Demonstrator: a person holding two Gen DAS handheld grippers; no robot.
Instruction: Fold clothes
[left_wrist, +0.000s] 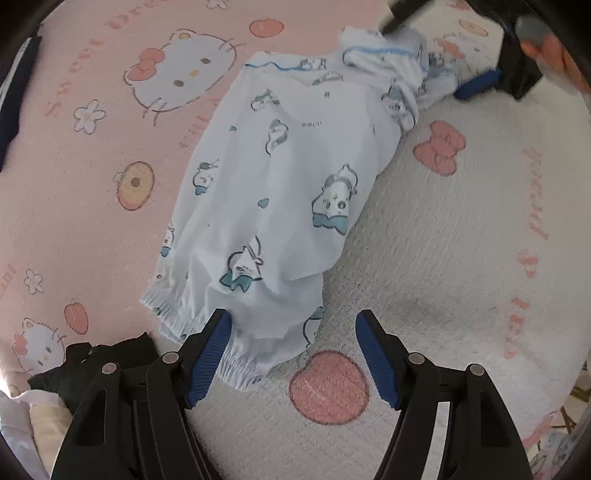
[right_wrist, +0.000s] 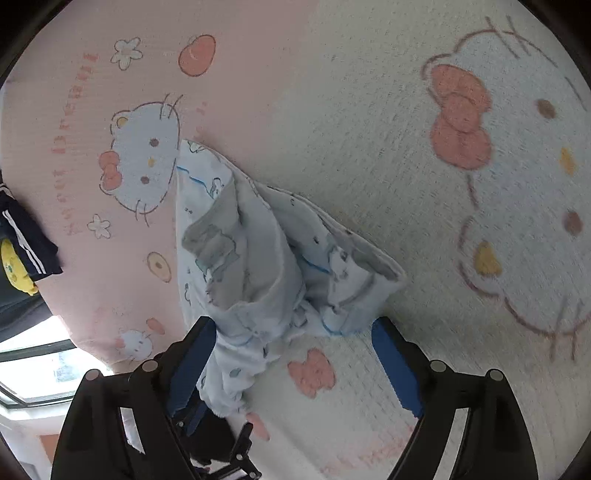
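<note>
Left gripper (left_wrist: 291, 354) wide, elastic cuffs of white printed pants (left_wrist: 280, 206) between fingers, ungripped. Right gripper (right_wrist: 291, 354) wide, bunched waist end draped over its left finger. Pants stretch ahead across cartoon-cat blanket (left_wrist: 443, 240).

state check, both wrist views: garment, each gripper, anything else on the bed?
white printed garment: lying lengthwise on the bed, far end bunched and lifted
left gripper: open, fingers straddling the elastic cuff end
right gripper: open, bunched fabric draped between its fingers
black garment: crumpled at the blanket edge
cartoon-cat blanket: spread flat
</note>
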